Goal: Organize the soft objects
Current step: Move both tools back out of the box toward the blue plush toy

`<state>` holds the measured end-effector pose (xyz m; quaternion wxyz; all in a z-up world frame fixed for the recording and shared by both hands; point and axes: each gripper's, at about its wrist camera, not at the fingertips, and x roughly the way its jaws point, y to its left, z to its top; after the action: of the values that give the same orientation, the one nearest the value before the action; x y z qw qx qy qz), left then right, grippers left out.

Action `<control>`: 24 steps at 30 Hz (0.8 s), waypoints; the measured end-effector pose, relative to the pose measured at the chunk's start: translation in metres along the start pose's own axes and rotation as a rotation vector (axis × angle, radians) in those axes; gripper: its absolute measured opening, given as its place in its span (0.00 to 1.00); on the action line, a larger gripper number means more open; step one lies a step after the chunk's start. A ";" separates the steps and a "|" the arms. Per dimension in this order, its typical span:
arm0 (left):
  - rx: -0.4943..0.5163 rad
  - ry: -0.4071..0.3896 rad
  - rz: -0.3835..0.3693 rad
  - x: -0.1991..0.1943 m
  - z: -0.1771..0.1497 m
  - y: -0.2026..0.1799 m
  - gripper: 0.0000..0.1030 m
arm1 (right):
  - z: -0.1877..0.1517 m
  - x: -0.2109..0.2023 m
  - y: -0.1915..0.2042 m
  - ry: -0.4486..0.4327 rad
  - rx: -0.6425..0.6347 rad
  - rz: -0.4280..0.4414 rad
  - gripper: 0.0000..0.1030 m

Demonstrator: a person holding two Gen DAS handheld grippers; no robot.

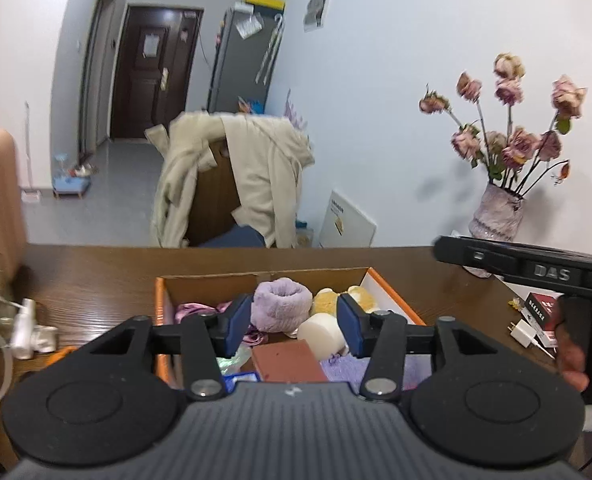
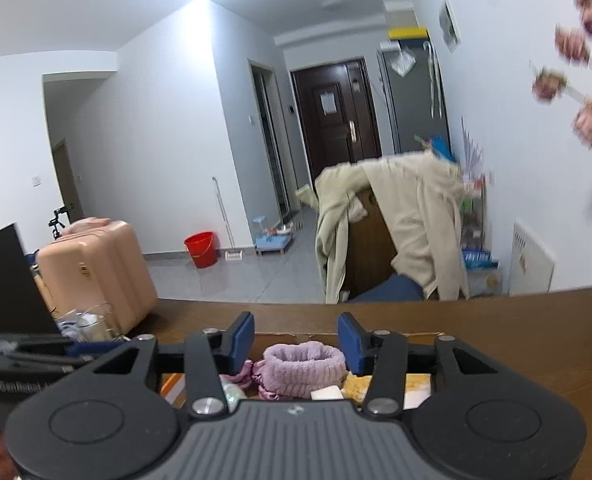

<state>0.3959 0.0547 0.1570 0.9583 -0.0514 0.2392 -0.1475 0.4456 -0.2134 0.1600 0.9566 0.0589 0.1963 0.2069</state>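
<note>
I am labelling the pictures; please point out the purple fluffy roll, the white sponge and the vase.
purple fluffy roll (image 1: 282, 300), left wrist view, its front side.
white sponge (image 1: 321, 332), left wrist view, its rounded front.
vase (image 1: 495, 216), left wrist view, its body.

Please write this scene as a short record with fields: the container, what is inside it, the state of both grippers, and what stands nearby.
container: open cardboard box on brown table
contents: purple fluffy roll, yellow plush toy, white sponge block, brown pad
left gripper: open, holding nothing
right gripper: open, holding nothing
nearby: vase of dried roses
</note>
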 end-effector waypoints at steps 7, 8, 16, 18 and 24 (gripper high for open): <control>0.021 -0.086 0.041 -0.087 -0.043 -0.026 0.73 | -0.033 -0.093 0.032 -0.040 -0.101 -0.011 0.63; 0.027 -0.099 0.053 -0.098 -0.051 -0.031 0.79 | -0.039 -0.104 0.035 -0.048 -0.110 -0.010 0.64; 0.043 -0.163 0.106 -0.165 -0.124 -0.059 0.97 | -0.102 -0.184 0.054 -0.072 -0.129 0.002 0.73; 0.032 -0.158 0.100 -0.177 -0.142 -0.062 0.99 | -0.118 -0.197 0.055 -0.066 -0.118 0.001 0.76; -0.010 -0.102 0.095 -0.196 -0.191 -0.069 1.00 | -0.172 -0.221 0.055 -0.003 -0.041 0.005 0.79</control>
<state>0.1223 0.0436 0.0871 0.9749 -0.0523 0.1931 -0.0978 0.1715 -0.2505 0.0910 0.9574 0.0402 0.1906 0.2132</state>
